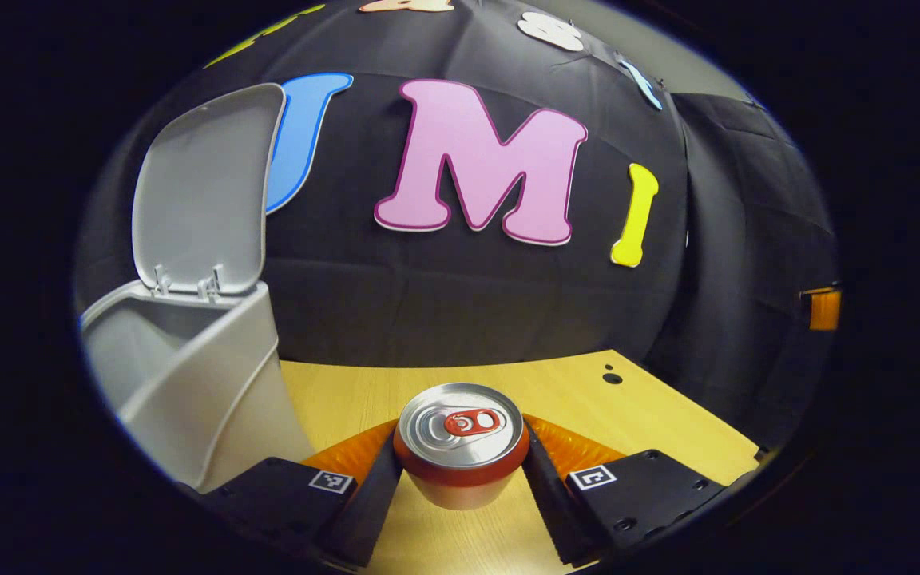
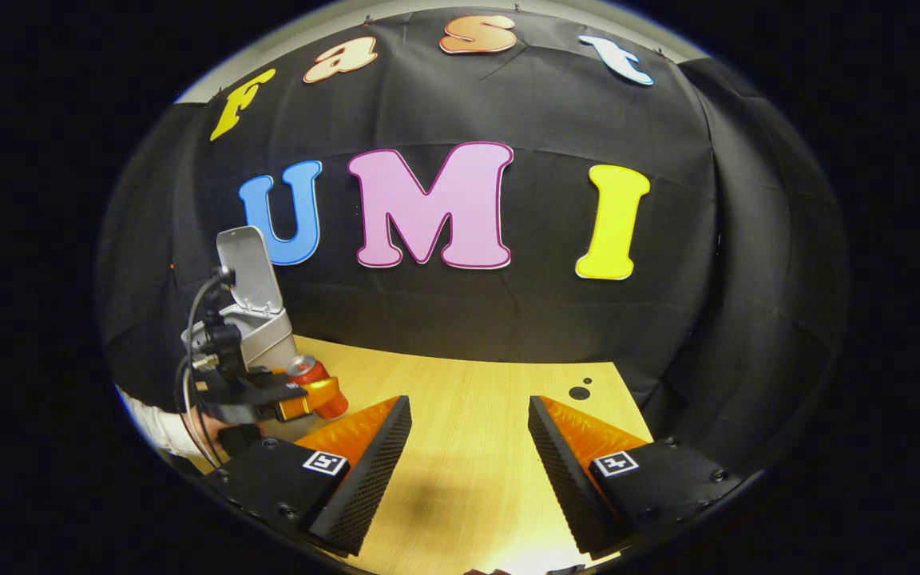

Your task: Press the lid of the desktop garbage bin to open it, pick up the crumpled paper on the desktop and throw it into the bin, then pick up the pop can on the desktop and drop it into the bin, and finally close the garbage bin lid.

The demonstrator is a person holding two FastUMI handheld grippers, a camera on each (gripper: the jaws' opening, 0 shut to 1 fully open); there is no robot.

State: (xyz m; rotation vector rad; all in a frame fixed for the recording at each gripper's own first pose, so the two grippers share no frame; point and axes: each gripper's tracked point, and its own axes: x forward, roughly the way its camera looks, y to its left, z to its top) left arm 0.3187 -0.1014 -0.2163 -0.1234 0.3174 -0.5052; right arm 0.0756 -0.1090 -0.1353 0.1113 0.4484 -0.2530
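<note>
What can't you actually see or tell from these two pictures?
- Inside of the bin: left gripper view, its own wall hides the contents, so the crumpled paper cannot be confirmed.
- Pop can: its lower part is cut off between the left gripper fingers.
- In the right gripper view, the can is too small to judge the grip.

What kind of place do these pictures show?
Probably a staged recording booth rather than a real home: black cloth wall, bare light wooden tabletop, and a grey plastic flip-lid desktop bin beside a red-and-silver pop can.
</note>
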